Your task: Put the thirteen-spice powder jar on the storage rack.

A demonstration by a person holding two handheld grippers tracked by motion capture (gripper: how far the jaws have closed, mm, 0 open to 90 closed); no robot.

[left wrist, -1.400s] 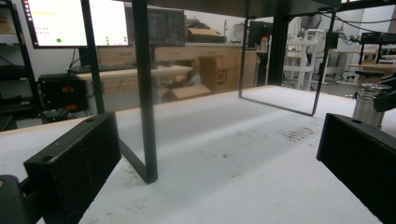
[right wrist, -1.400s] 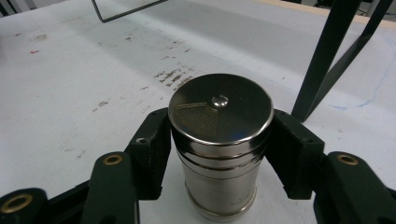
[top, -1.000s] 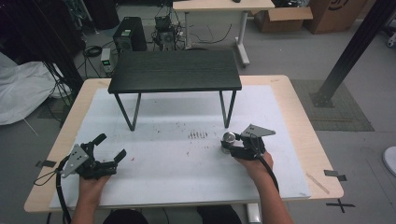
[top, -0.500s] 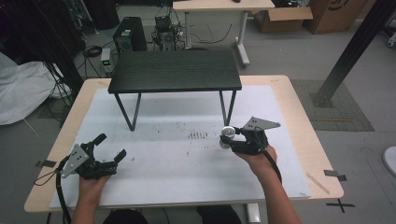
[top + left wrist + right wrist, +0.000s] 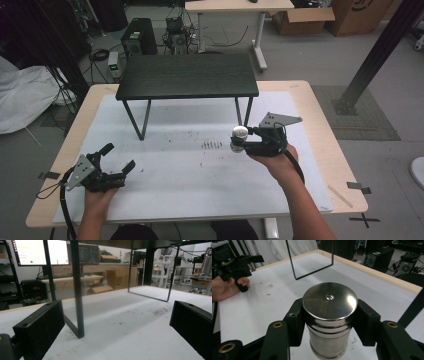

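Near the front left corner of the table [image 5: 320, 107], the left hand [image 5: 97, 197] comes up over the front edge with a straight forearm and wraps the left gripper [image 5: 119, 159] from behind. The gripper lies low over the white mat [image 5: 175, 175], pointing right and a little away from the person. Its jaws stand wide apart with nothing between them; in the left gripper view they frame bare mat and the near leg of the stand [image 5: 77, 290].

Farther in, right of the table's middle, the right forearm reaches forward from the front edge at a slant toward the left. The right hand [image 5: 277, 162] grips the right gripper [image 5: 241, 141] from below and behind, and the grey plate on top tilts up toward the right edge. This gripper points left, and its jaws are clamped on the can [image 5: 239, 137], a shiny metal cylinder that stands upright. In the right gripper view the jaw pads press the can's [image 5: 329, 315] sides just under its lid. Whether its base touches the mat I cannot tell.

Beyond both, the black stand [image 5: 187, 75] sits toward the far edge, its right front leg just behind the can.
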